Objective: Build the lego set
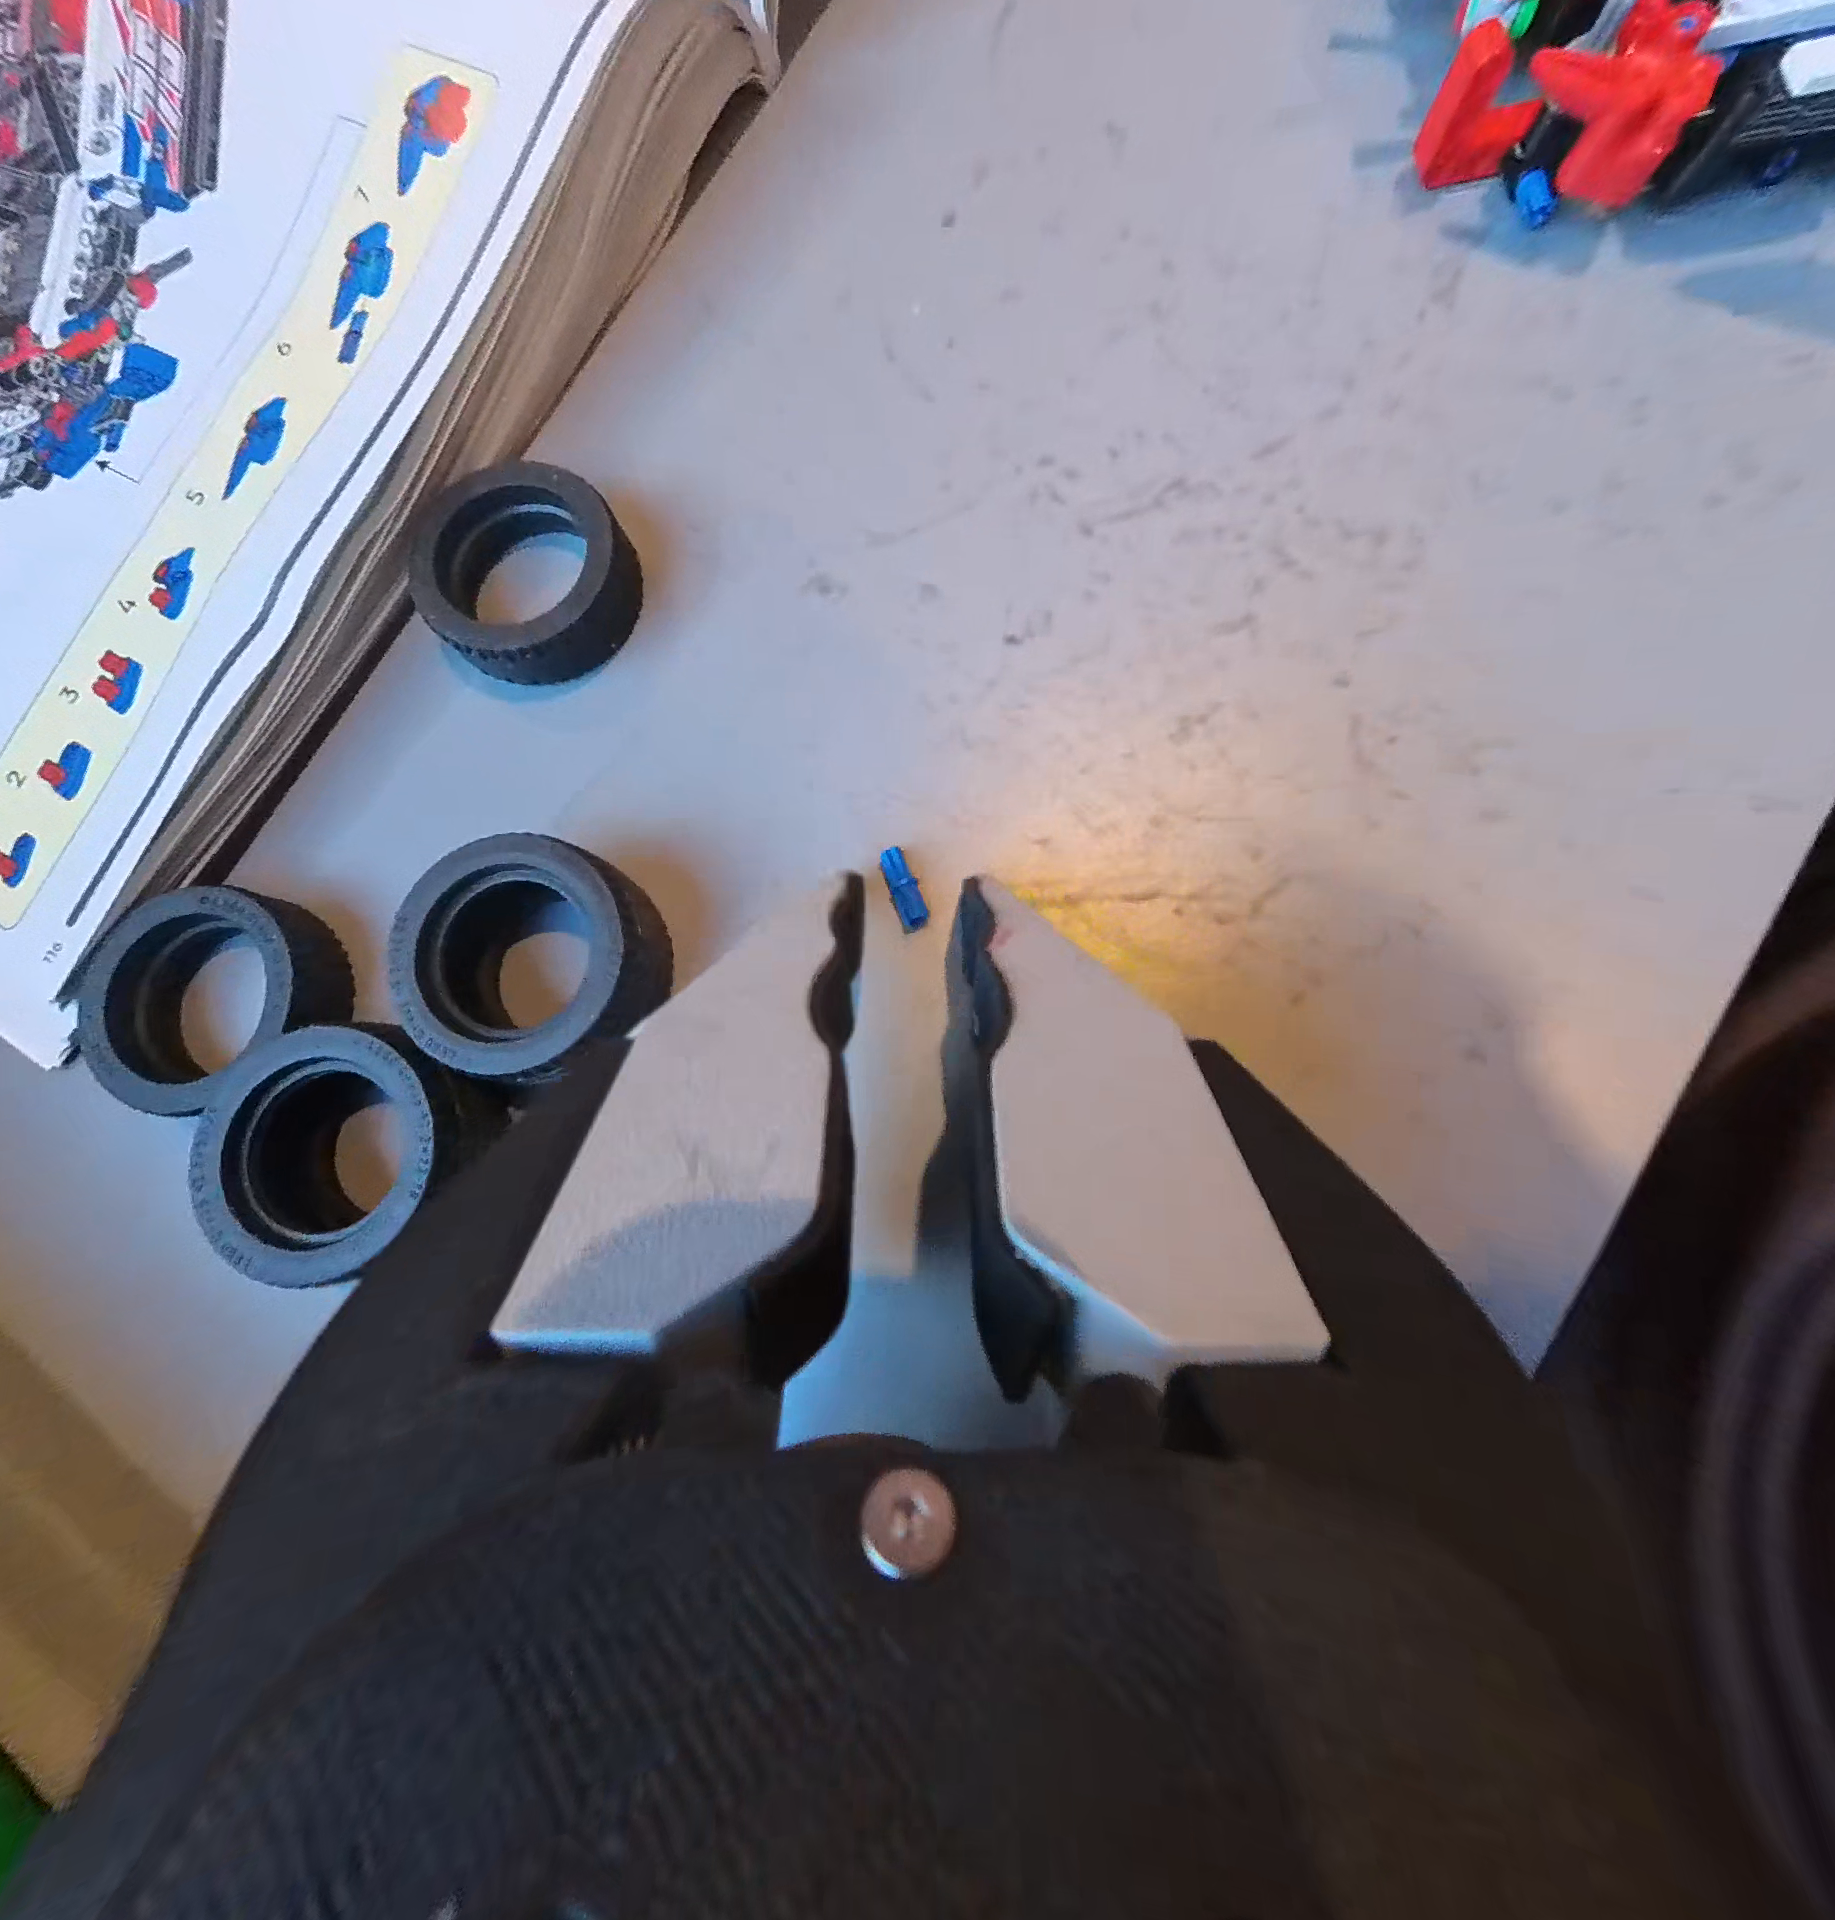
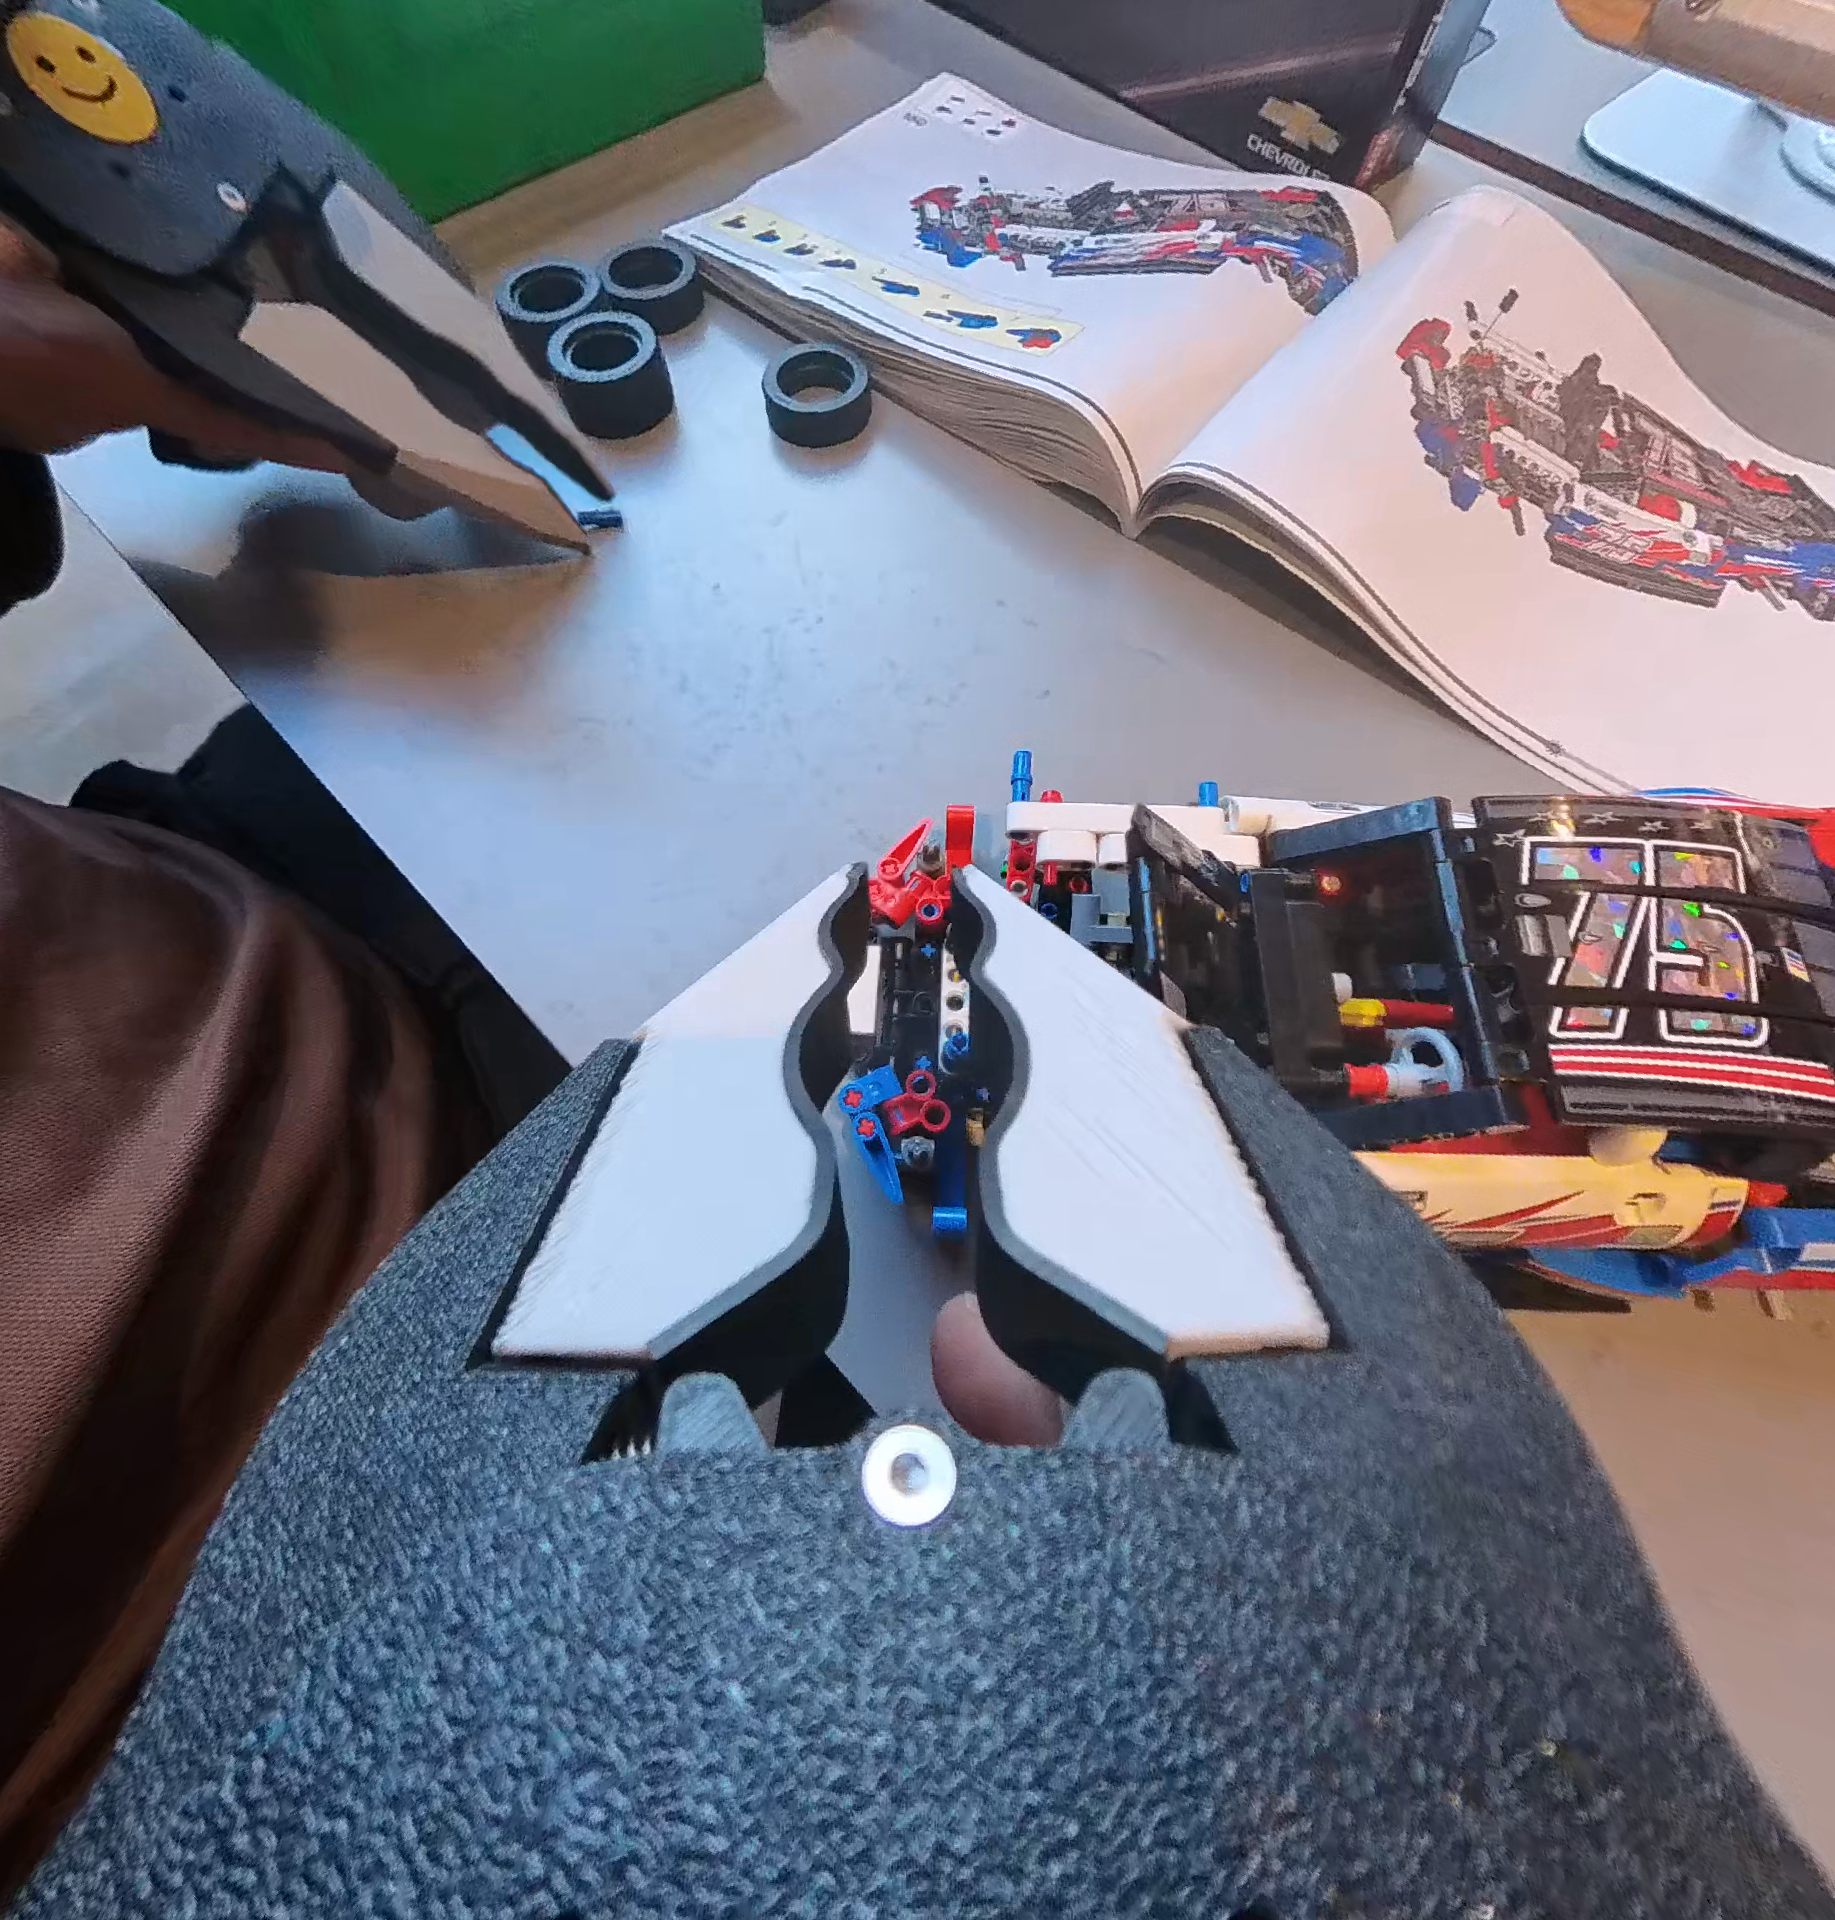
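The blue pin [image 1: 902,886] lies on the grey table [image 1: 1152,540], just between the tips of the left gripper [image 1: 908,883], whose fingers stand narrowly apart and do not touch it. In the right wrist view the pin is nearly hidden behind that gripper's tip. The right gripper [image 2: 905,878] hovers narrowly parted over the front of the lego car [image 2: 1412,997] (its far end is cut off by the frame). Four black tyres [image 1: 523,571] lie beside the open instruction book [image 1: 269,312], partly cropped.
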### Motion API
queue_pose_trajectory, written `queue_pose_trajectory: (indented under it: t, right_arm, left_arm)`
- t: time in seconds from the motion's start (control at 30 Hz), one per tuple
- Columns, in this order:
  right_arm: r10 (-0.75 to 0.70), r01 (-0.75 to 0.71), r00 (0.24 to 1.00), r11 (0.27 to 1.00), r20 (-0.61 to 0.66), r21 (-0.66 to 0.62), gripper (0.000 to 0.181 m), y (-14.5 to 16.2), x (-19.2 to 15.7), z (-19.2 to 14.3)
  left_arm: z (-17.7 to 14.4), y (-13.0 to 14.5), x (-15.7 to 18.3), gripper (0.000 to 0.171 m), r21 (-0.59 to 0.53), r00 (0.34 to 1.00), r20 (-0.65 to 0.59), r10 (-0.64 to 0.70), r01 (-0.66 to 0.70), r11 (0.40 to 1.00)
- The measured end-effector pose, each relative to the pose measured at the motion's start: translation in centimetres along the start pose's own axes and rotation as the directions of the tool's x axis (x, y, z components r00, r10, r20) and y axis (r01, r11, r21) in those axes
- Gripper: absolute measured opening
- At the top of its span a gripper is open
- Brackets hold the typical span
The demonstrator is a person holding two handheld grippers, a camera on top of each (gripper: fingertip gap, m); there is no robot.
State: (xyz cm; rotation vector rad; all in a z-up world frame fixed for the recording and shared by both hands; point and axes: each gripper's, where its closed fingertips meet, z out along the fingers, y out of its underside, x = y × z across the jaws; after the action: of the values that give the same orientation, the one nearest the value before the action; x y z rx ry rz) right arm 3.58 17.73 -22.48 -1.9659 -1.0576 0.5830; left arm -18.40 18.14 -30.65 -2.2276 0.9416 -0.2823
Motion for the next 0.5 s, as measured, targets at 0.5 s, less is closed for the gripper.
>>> queue_pose_trajectory:
  t: [0.5]
  right_arm:
    - [0.007, -0.009, 0.999, 0.999, 0.051, 0.040, 0.015, -0.7, -0.8, 1.9]
  left_arm:
    - [1.3, -1.4, 1.0, 0.003, 0.065, 0.996, -0.093, 0.019, -0.013, 0.998]
